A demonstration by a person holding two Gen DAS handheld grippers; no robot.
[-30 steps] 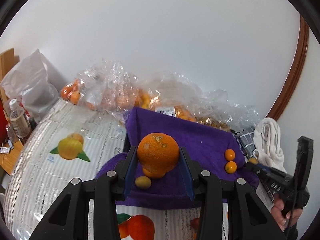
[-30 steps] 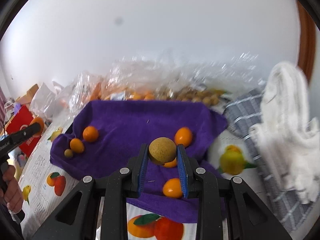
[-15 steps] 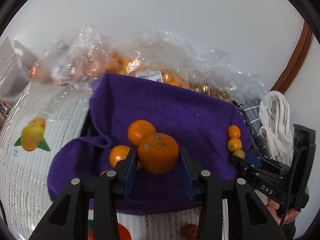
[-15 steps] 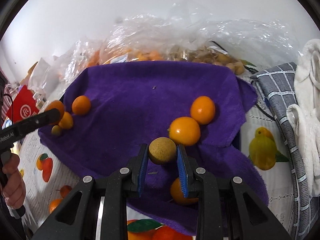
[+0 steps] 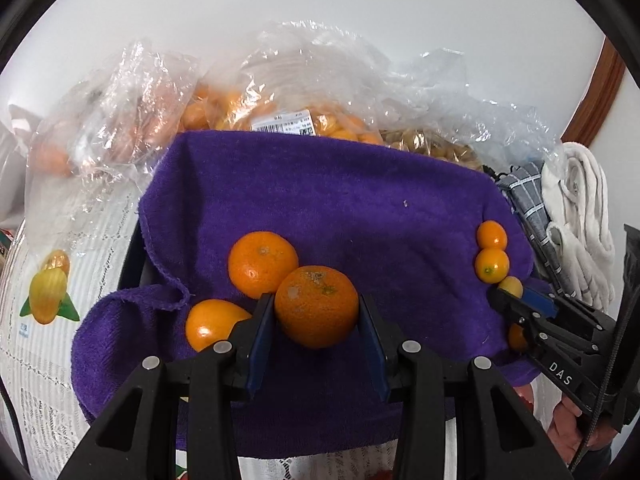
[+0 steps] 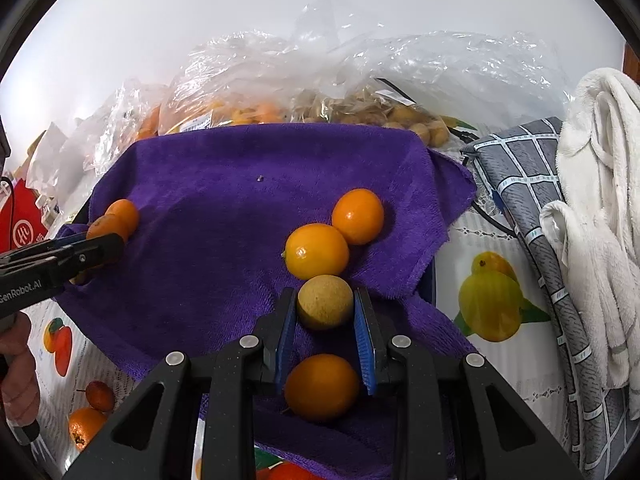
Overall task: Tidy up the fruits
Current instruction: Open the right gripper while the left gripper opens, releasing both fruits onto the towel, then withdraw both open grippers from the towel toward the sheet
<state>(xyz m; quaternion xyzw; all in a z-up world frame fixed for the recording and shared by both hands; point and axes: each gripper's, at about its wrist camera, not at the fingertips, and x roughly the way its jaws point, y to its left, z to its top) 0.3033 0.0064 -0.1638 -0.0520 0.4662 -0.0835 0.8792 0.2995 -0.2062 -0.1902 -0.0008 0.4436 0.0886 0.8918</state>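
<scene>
both hand-held grippers are loaded. left hand-held gripper (image 5: 316,316) is clenched on a mandarin (image 5: 317,306), held low over the purple towel (image 5: 340,200) and touching a second mandarin (image 5: 263,263) at its 10 o'clock; a smaller orange fruit (image 5: 212,323) lies at 9 o'clock beside the left finger. right hand-held gripper (image 6: 325,312) is grasping a tan round fruit (image 6: 325,301), just at 6 o'clock of two kumquats (image 6: 318,250) that touch each other, with another orange fruit (image 6: 322,386) lying on the towel under the fingers.

risks, as i judge them: all the fruit is round and the towel is rumpled and seems to fall away toward its near edge, so letting go on a fold could send a fruit rolling onto the bench (image 6: 472,236). the tan fruit is pinched only near the fingertips and may squirt out if squeezed harder. setting either fruit down could nudge the neighbours already lined up and break the rows. opening the fingers wide on the left would push the small fruit at 9 o'clock aside.
</scene>
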